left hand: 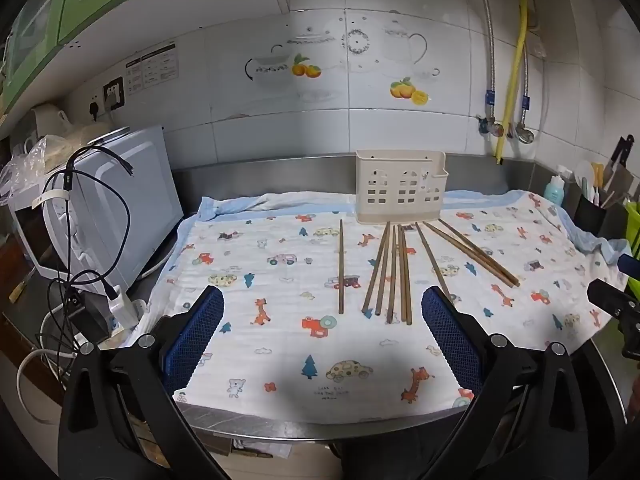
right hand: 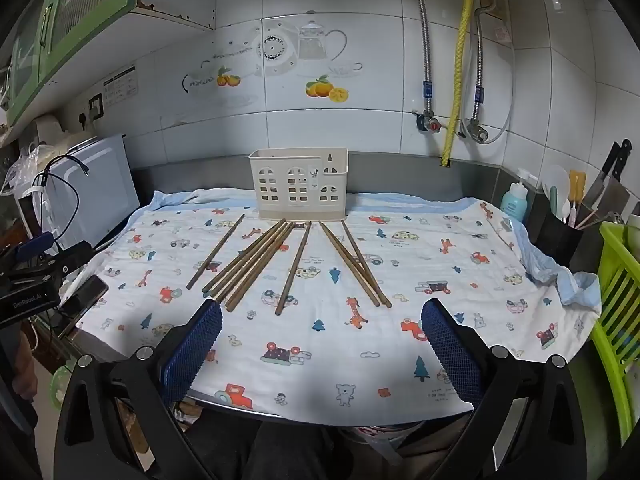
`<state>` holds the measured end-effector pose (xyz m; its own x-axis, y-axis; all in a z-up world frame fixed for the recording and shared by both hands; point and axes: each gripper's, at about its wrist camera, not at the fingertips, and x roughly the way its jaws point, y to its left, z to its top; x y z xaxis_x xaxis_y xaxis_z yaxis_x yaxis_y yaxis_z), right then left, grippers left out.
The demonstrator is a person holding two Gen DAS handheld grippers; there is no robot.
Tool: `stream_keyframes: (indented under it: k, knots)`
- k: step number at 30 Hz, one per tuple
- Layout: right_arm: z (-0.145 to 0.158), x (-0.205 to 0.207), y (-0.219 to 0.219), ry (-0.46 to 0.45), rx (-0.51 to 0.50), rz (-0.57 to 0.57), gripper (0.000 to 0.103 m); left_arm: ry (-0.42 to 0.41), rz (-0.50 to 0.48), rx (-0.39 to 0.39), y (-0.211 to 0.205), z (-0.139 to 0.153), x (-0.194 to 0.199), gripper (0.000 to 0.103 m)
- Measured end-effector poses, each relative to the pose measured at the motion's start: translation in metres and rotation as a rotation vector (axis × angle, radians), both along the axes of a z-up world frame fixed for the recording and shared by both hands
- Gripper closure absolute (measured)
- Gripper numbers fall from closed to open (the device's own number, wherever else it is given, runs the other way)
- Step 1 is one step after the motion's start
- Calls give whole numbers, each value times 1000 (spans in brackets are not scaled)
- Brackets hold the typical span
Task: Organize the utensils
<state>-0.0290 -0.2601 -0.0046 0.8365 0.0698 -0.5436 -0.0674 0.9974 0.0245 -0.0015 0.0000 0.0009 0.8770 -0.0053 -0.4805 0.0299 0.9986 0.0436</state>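
Observation:
Several brown wooden chopsticks (left hand: 394, 272) lie spread out on a patterned cloth (left hand: 280, 344), in front of an empty cream utensil holder (left hand: 400, 186) at the back. In the right wrist view the chopsticks (right hand: 294, 268) and the holder (right hand: 298, 182) show too. My left gripper (left hand: 322, 332) is open and empty, hovering above the cloth's near edge, short of the chopsticks. My right gripper (right hand: 320, 340) is open and empty, likewise above the near part of the cloth (right hand: 440, 264).
A white microwave (left hand: 100, 208) with cables stands at the left. A black holder with knives and utensils (right hand: 568, 224), a blue bottle (right hand: 514, 200) and a green rack (right hand: 616, 320) stand at the right. Pipes run down the tiled wall (right hand: 456, 80).

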Motion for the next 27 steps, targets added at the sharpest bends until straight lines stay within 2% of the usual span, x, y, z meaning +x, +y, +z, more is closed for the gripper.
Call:
stream_keyframes:
  k: [15,16,27]
  knots:
    - [3,-1,0,-6,10,1,6,17,-10,-4,-12,-12,-4,5]
    - [2,-1,1,-7,8,1,6,21,-11,-10,-6,-4,-1,5]
    - [4,0,0,-7,10,6,6,29,-11,-10,-6,-5,0,5]
